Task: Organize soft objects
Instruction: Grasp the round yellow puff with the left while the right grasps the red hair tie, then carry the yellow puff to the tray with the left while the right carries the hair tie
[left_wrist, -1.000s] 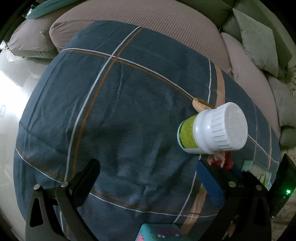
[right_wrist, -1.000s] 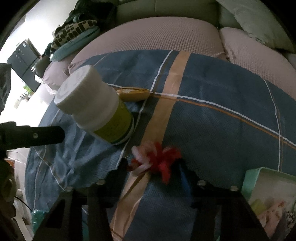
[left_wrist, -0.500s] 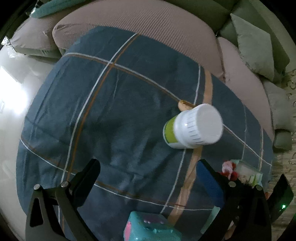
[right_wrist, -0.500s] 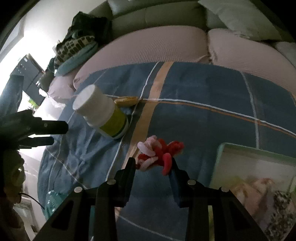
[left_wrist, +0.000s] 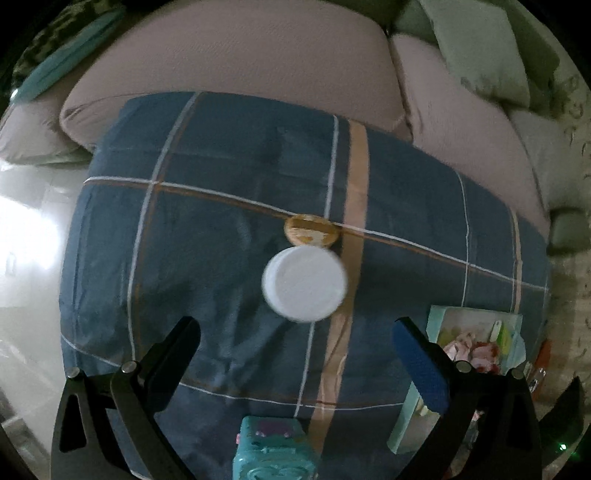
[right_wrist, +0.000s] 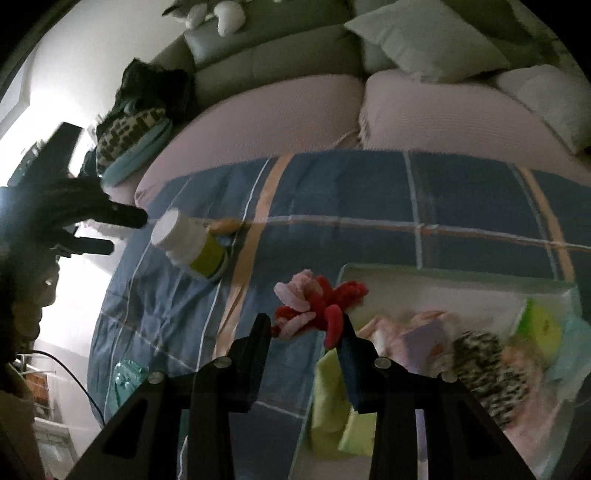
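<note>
My right gripper (right_wrist: 306, 328) is shut on a red and pink plush octopus (right_wrist: 317, 306) and holds it in the air beside the near left corner of a pale green box (right_wrist: 443, 282). The box holds several soft toys and also shows in the left wrist view (left_wrist: 476, 325). My left gripper (left_wrist: 295, 347) is open and empty, high above the blue plaid blanket (left_wrist: 221, 258), right over a white-capped bottle (left_wrist: 304, 282). The bottle shows tilted in the right wrist view (right_wrist: 192, 245).
A flat orange round thing (left_wrist: 312, 229) lies just beyond the bottle. A teal toy cube (left_wrist: 273, 450) sits at the near edge below my left gripper. Pink sofa cushions (left_wrist: 240, 66) and grey-green pillows (right_wrist: 424, 37) lie behind. The bright floor (left_wrist: 26, 240) is at left.
Both grippers have risen and drawn back. My right gripper has lifted the plush octopus off the blanket and carried it right, to the green box. My left gripper has stayed open.
</note>
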